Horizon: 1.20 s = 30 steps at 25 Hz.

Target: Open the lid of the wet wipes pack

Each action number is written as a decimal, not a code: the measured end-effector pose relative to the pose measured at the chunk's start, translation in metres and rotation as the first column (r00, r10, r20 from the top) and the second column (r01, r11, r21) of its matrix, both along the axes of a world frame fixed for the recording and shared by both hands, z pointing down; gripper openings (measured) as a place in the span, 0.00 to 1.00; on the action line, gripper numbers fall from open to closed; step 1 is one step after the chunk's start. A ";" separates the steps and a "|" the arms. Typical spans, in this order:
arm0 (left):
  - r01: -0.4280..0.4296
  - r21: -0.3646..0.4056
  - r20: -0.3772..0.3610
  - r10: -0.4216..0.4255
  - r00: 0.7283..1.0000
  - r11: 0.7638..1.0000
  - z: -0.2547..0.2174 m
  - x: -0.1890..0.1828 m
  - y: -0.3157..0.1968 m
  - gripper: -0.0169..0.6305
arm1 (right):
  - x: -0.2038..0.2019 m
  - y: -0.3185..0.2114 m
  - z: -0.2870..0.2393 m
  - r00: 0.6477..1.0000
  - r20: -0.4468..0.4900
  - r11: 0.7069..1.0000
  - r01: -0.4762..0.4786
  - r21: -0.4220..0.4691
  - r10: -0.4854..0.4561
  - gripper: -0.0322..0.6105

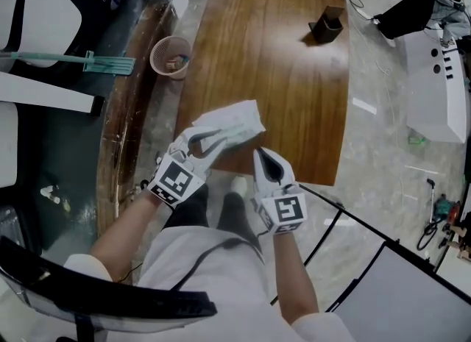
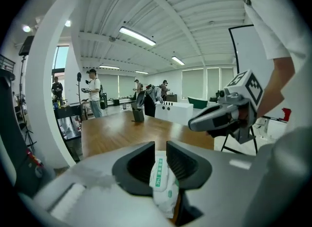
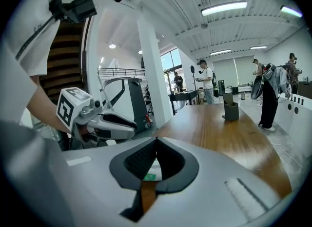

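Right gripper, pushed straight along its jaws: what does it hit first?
Probably the wet wipes pack: the right gripper aims at the corner nearest it, just ahead. Height is unclear; if it passes over, the wooden table comes next.

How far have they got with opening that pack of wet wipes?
Early days. Done: the wet wipes pack sits at the near edge of the wooden table. In hand: the left gripper has the pack pinched between its jaws; the right gripper, jaws closed, sits at the pack's corner, though whether it grips anything is unclear. Left: the lid itself, since no raised flap shows in any view.
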<state>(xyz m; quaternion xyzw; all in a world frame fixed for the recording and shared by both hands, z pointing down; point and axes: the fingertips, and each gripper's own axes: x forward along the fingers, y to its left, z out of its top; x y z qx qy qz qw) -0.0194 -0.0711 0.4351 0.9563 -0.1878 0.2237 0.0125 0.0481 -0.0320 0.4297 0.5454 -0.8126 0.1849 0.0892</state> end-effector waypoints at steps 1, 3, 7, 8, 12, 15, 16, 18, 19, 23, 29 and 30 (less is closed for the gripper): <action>-0.003 -0.001 0.013 0.003 1.000 1.000 0.007 0.001 0.000 0.16 | -0.001 0.001 0.005 1.000 -0.001 1.000 0.006 -0.011 -0.006 0.06; 0.001 -0.011 0.035 -0.001 0.999 1.000 0.024 0.000 0.002 0.17 | -0.002 0.002 0.015 1.000 -0.002 0.999 0.017 -0.028 -0.017 0.06; 0.003 -0.009 0.095 -0.002 0.995 1.000 0.054 0.004 0.003 0.21 | -0.003 0.000 0.032 0.999 -0.005 0.998 0.033 -0.049 -0.034 0.06; 0.000 -0.005 0.112 0.001 0.994 1.000 0.062 0.006 0.002 0.22 | -0.004 -0.001 0.036 0.999 -0.006 0.998 0.039 -0.053 -0.039 0.06; -0.005 0.033 0.169 -0.001 0.986 0.999 0.083 0.012 -0.002 0.33 | -0.006 -0.004 0.054 0.998 -0.009 0.996 0.059 -0.072 -0.060 0.06; 0.000 0.055 0.204 -0.011 0.979 0.998 0.095 0.015 -0.008 0.38 | -0.008 -0.007 0.065 0.998 -0.011 0.995 0.067 -0.080 -0.068 0.06; 0.001 0.059 0.213 -0.014 0.977 0.998 0.099 0.016 -0.010 0.40 | -0.008 -0.008 0.068 0.998 -0.011 0.994 0.068 -0.083 -0.069 0.06; 0.005 0.069 0.227 -0.021 0.974 0.998 0.103 0.018 -0.014 0.43 | -0.008 -0.010 0.073 0.998 -0.009 0.994 0.068 -0.087 -0.069 0.06; 0.007 0.073 0.234 -0.024 0.972 0.997 0.105 0.019 -0.015 0.43 | -0.008 -0.011 0.075 0.998 -0.008 0.994 0.068 -0.088 -0.069 0.06; -0.012 0.069 0.266 -0.007 0.964 0.998 0.113 0.021 -0.019 0.46 | -0.006 -0.017 0.077 0.998 0.003 0.994 0.063 -0.087 -0.063 0.06; -0.010 0.025 0.278 0.003 0.960 1.000 0.120 0.025 -0.020 0.48 | -0.006 -0.023 0.082 0.998 0.007 0.993 0.062 -0.096 -0.061 0.06; -0.007 0.007 0.276 0.005 0.961 1.000 0.121 0.024 -0.020 0.48 | -0.006 -0.023 0.084 0.998 0.000 0.993 0.063 -0.099 -0.063 0.06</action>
